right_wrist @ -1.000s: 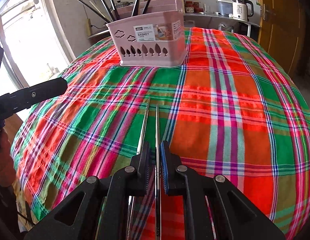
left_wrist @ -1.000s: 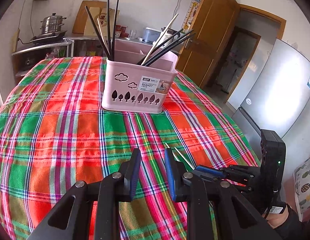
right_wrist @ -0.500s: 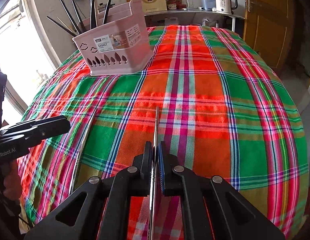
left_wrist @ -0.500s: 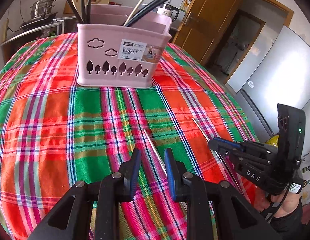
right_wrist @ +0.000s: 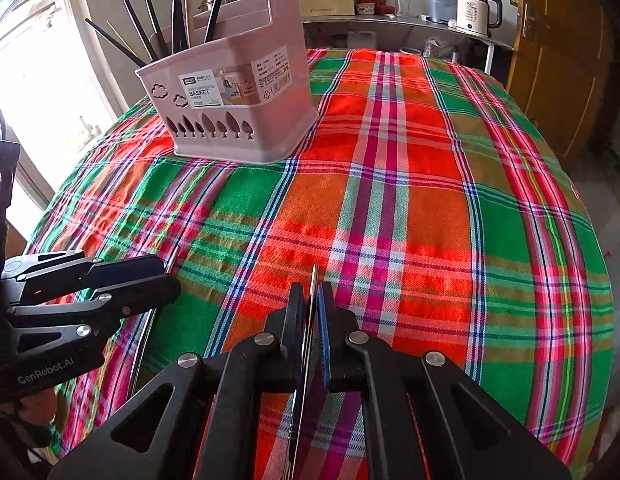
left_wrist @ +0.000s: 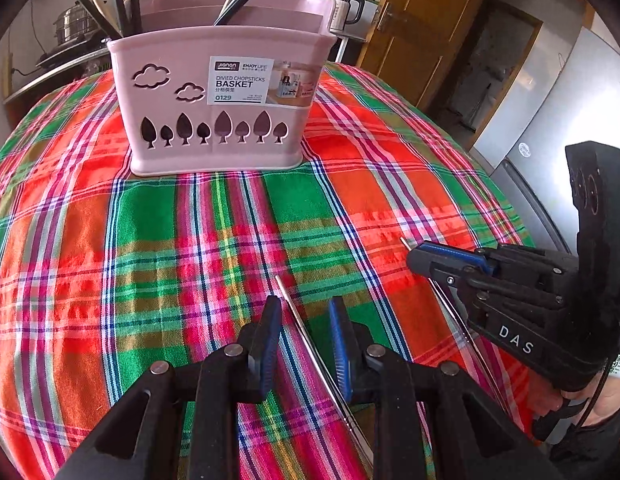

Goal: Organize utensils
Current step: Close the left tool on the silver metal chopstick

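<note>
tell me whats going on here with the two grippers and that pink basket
A person is tidying chopsticks with a handheld gripper in each hand. The right gripper is shut on one metal chopstick. The left gripper is open, its fingers either side of a second metal chopstick lying on the plaid tablecloth, not yet gripped. The pink basket stands further back on the table, already holding several dark and pale chopsticks.

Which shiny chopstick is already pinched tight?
The metal chopstick in the right tool; its pads clamp it. The other metal chopstick lies loose on the cloth between the left tool's open pads.
</note>
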A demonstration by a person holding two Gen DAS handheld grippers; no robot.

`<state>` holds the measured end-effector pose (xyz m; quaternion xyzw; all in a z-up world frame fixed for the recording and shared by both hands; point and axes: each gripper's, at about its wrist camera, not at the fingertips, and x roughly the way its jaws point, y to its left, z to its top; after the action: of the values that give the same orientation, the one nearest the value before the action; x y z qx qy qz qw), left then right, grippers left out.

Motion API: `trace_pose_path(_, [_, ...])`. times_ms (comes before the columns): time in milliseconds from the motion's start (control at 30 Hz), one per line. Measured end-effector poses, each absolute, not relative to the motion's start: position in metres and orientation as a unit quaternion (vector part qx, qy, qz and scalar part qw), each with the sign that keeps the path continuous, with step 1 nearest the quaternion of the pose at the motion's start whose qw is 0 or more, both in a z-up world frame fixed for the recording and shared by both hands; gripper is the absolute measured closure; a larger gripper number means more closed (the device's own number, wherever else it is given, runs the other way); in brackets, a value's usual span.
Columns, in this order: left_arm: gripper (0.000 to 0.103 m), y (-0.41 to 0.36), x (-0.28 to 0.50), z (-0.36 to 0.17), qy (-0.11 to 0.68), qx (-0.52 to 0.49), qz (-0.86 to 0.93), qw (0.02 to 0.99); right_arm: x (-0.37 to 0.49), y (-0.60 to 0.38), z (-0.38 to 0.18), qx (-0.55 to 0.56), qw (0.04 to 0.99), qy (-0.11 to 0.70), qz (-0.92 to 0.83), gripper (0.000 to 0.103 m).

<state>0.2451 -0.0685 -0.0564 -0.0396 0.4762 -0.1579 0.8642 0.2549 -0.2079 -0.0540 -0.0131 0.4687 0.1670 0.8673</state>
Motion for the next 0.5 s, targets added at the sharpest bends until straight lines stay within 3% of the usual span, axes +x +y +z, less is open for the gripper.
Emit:
trace_pose_path(100, [0.081,-0.074,0.249,-0.056,0.475,-0.026,-0.152,0.867,0.259,-0.207,-0.054,-0.014,0.866,0.47,0.17,0.097])
trace_pose_path(233, [0.095,-0.075,0.258,-0.056,0.477,-0.02,-0.144,0.867,0.263,-0.207,-0.054,-0.012,0.865,0.471,0.174,0.099])
trace_pose_path(500, [0.099,-0.075,0.266,-0.053,0.485,-0.025,-0.157,0.86,0.261,-0.212,-0.046,0.005,0.867,0.464,0.181,0.099])
